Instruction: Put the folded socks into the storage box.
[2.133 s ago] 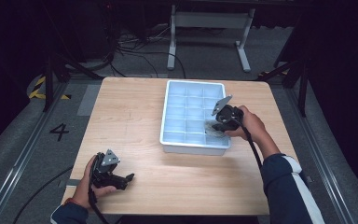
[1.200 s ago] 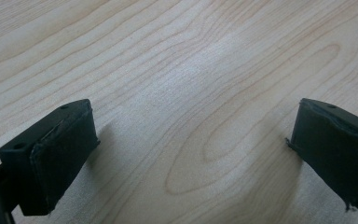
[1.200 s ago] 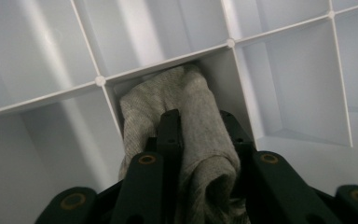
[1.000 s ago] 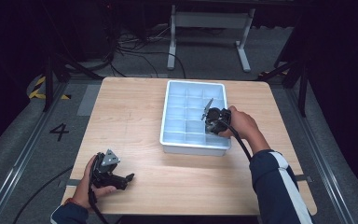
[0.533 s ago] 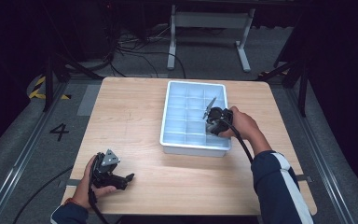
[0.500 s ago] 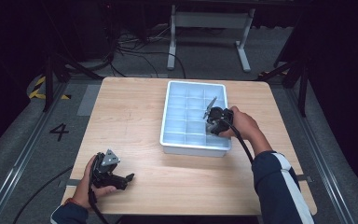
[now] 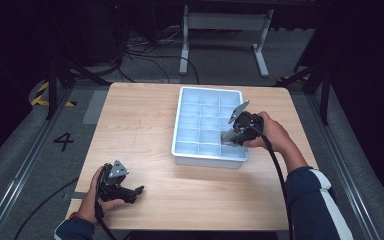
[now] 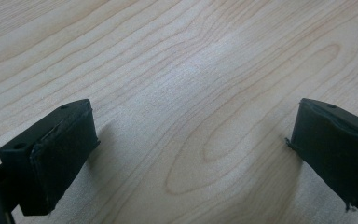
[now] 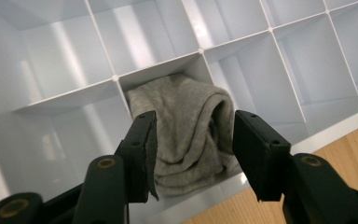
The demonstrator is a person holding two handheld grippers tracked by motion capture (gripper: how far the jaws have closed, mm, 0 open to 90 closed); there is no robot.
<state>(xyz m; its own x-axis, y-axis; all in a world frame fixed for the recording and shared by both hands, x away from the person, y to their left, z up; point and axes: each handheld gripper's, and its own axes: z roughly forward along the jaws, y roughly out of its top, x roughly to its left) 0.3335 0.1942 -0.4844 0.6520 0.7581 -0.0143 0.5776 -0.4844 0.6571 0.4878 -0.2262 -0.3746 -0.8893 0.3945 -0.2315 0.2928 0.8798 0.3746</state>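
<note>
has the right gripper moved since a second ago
Yes. The right gripper has pulled slightly toward the tray's near rim, jaws just opened off the grey cloth left in its compartment.

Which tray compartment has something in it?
The one in front of the right gripper, by the tray's edge: it holds a folded grey cloth.

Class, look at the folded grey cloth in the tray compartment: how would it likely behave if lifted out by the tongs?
The grey cloth looks like soft knit, folded in rumpled layers, so it would probably droop and unfold when lifted. It seems light. Its ribbed surface likely grips rather than slips, and it fills its compartment of the tray, so it may drag on the walls.
</note>
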